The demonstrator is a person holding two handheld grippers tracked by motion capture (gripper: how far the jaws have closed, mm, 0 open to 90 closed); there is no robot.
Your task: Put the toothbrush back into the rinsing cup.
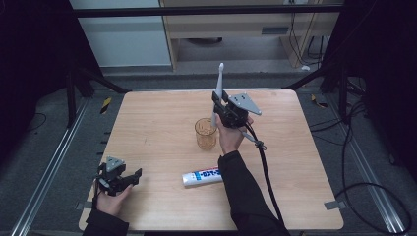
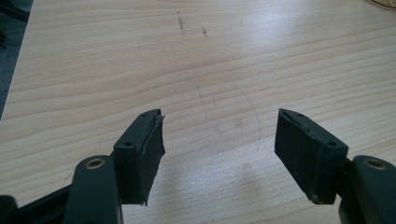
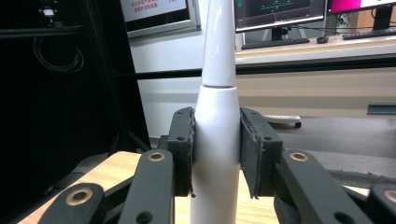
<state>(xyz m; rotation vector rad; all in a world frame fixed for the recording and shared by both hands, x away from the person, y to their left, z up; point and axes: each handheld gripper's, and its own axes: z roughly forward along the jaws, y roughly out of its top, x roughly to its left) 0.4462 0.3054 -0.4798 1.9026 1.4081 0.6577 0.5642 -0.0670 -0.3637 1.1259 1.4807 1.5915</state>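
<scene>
At the near left corner of the wooden table (image 1: 147,123), the left gripper (image 1: 129,178) rests low over bare wood, its jaws spread wide with nothing between them, as the left gripper view confirms (image 2: 219,144). Further right, a tube of toothpaste (image 1: 201,176) lies flat on the near side of the table, just beside the person's right sleeve (image 1: 246,196). Behind it, near the middle, stands an upright amber plastic cup (image 1: 205,133), its mouth open. Just right of the cup, the right gripper (image 1: 219,104) holds a white electric toothbrush (image 1: 218,88) upright in the air, head up, its lower end hanging close over the cup's rim. In the right gripper view the two padded jaws (image 3: 217,154) press on either side of the thick handle of the toothbrush (image 3: 217,140), just below the seam where the slim neck begins.

The toothbrush looks stiff and smooth, probably glossy plastic and likely heavier at the handle, so it could slide or swing between the pads; the broad handle looks the safest place to grip, not the thin tapering neck. The cup seems light and easy to tip, so the brush would need a gentle, centred lowering.
</scene>
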